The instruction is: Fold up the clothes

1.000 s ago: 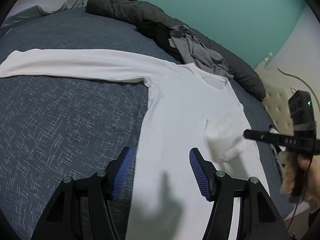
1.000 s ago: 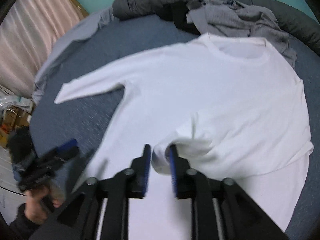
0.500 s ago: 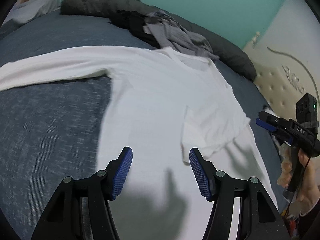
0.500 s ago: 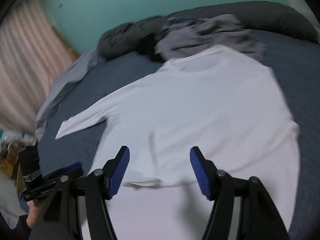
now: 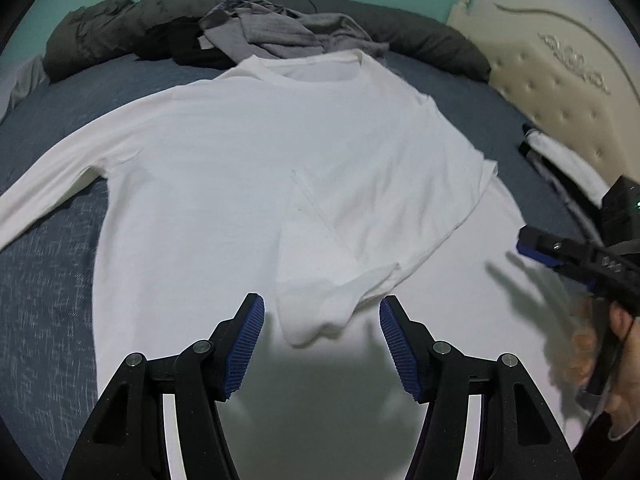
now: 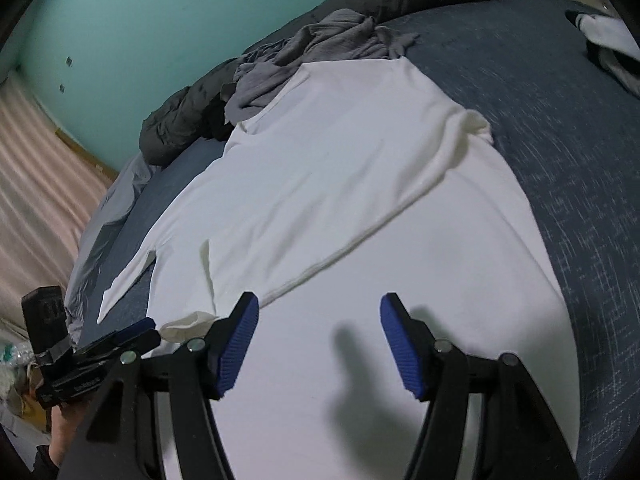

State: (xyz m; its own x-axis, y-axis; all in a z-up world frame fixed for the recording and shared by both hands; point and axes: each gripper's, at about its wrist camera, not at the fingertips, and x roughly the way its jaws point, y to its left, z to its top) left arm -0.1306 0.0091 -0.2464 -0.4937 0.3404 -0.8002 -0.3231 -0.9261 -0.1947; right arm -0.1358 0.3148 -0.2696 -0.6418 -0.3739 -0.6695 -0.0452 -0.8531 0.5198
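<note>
Presently, an inventory by size, placed from the claws.

Bed [image 5: 48, 280]: blue speckled cover, lying beneath and ahead of both claws.

White long-sleeved shirt [image 5: 240, 152]: lying flat on the bed, collar at the far end, hem running under the claws. One sleeve [image 5: 320, 264] is lying folded across the chest, its cuff ending just ahead of the left gripper [image 5: 322, 320]; the other sleeve [image 5: 44, 184] is stretching out flat, well away to that claw's left. Thin knit, judged light, soft and limp, likely sagging and sliding on itself when lifted. Best pinched at a seam or cuff, taking both layers.

Dark bedding and grey clothes [image 5: 272, 36]: lying heaped beyond the collar.

Left gripper: jaws standing wide apart, holding nothing.

Right gripper [image 6: 320, 340]: jaws likewise spread wide, empty, hovering above the shirt's lower half, the folded sleeve's edge [image 6: 340, 252] lying just ahead of it.
</note>
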